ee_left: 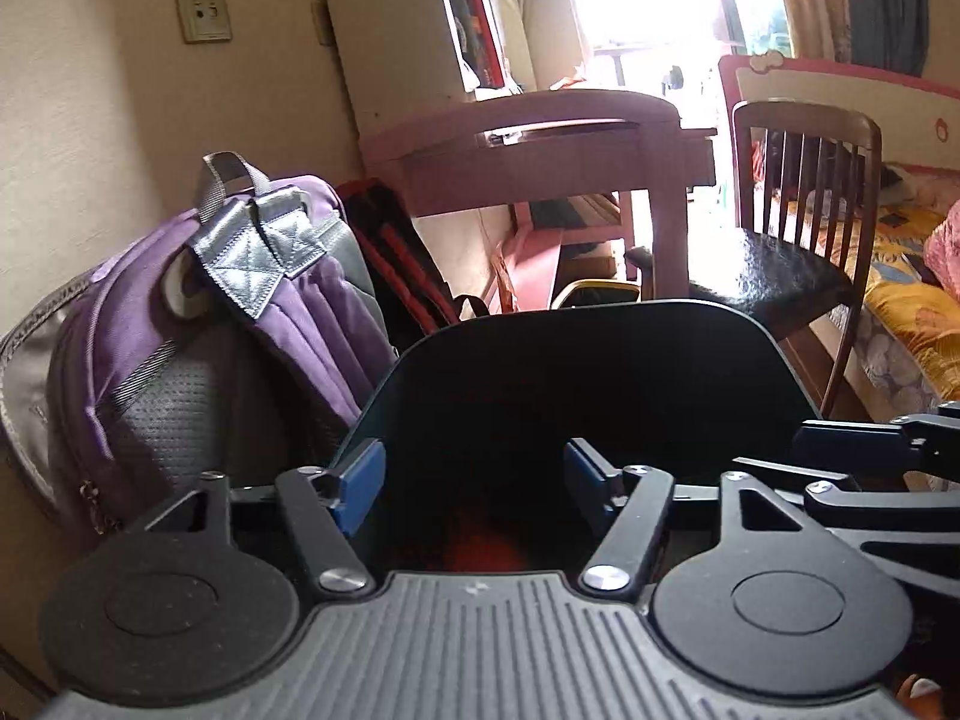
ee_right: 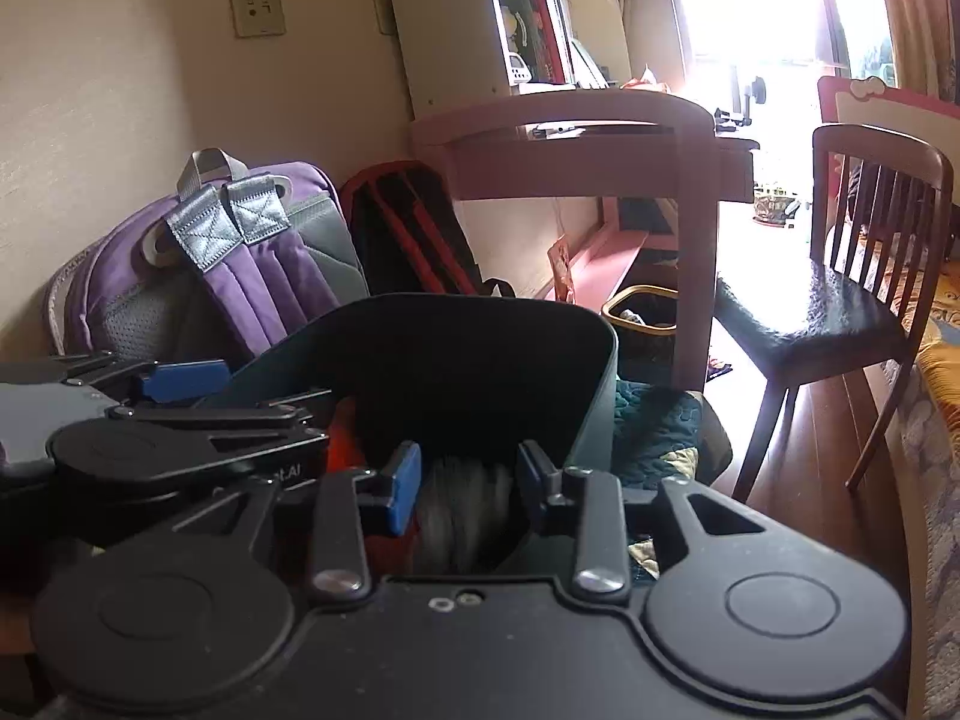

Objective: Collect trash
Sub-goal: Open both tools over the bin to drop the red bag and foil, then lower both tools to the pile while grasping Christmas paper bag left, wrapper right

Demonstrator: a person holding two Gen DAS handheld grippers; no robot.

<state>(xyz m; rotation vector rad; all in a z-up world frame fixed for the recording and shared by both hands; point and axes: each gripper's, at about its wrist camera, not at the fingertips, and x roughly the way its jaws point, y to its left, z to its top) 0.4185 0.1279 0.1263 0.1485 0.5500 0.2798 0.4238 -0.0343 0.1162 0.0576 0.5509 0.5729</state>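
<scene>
A dark, tall waste bin (ee_left: 570,318) stands right in front of both grippers, its mouth facing me. My left gripper (ee_left: 474,477) hangs open over that mouth with nothing between its blue pads; red-orange trash (ee_left: 480,546) lies deep inside. In the right wrist view my right gripper (ee_right: 467,480) is open inside the bin (ee_right: 480,306). A grey crumpled wad (ee_right: 462,516) sits between and just below its pads. An orange scrap (ee_right: 345,450) lies to the left of it. The left gripper's blue pad (ee_right: 183,373) shows at the bin's left rim.
A purple backpack (ee_left: 180,330) and a red-and-black bag (ee_left: 402,258) lean on the wall to the left. Behind the bin are a pink desk (ee_right: 570,138), a small yellow-rimmed basket (ee_right: 642,312) and a wooden chair (ee_right: 840,300). A dark quilted cloth (ee_right: 654,432) lies right of the bin.
</scene>
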